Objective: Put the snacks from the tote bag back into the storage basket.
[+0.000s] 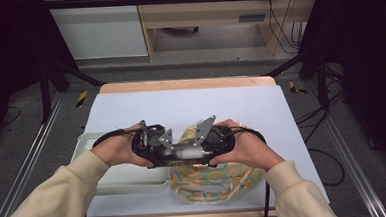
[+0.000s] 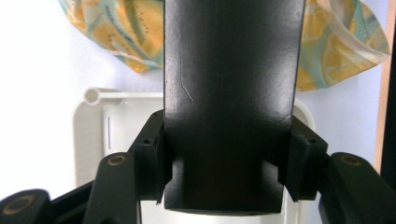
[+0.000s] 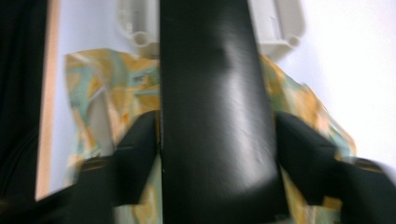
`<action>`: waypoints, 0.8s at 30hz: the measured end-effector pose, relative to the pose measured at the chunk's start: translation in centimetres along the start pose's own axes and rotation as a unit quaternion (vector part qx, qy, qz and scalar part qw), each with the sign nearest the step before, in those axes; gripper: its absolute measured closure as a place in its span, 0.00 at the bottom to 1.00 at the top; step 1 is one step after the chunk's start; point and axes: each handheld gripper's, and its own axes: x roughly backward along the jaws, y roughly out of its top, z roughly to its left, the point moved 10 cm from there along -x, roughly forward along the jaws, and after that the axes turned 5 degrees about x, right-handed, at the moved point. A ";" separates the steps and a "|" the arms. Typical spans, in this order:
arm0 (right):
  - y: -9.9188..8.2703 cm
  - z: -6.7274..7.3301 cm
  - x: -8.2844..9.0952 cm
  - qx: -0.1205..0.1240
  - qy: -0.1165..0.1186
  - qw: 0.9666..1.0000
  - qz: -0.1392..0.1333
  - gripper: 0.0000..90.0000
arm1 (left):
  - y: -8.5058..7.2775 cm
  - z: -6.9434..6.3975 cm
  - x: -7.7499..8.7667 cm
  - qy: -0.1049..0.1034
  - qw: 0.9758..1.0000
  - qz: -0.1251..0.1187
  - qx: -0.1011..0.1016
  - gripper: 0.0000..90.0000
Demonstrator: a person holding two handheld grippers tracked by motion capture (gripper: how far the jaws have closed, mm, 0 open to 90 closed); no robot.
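Observation:
A flat black slab (image 1: 183, 158) hangs level above the table's near part, between two grippers that face each other. My left gripper (image 1: 169, 156) comes from the left and is shut on the slab (image 2: 229, 70), with both pads pressed flat on its sides. My right gripper (image 1: 199, 154) comes from the right, and the slab (image 3: 210, 70) lies between its jaws in a blurred picture. Its jaws stand close along the slab's edges with a thin gap on one side. Below lies a lemon-print pouch (image 1: 215, 180).
A white plastic tray (image 1: 109, 180) sits on the pale table sheet at the near left, beside the pouch (image 2: 116, 28). The table's wooden far edge (image 1: 187, 84) and dark frame posts bound the surface. The far half of the sheet (image 1: 191, 106) is bare.

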 end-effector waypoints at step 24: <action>-9.0 0.4 6.3 -0.283 -0.213 0.931 -0.086 0.13 | -4.7 2.3 4.4 0.034 0.999 -0.022 0.034 0.48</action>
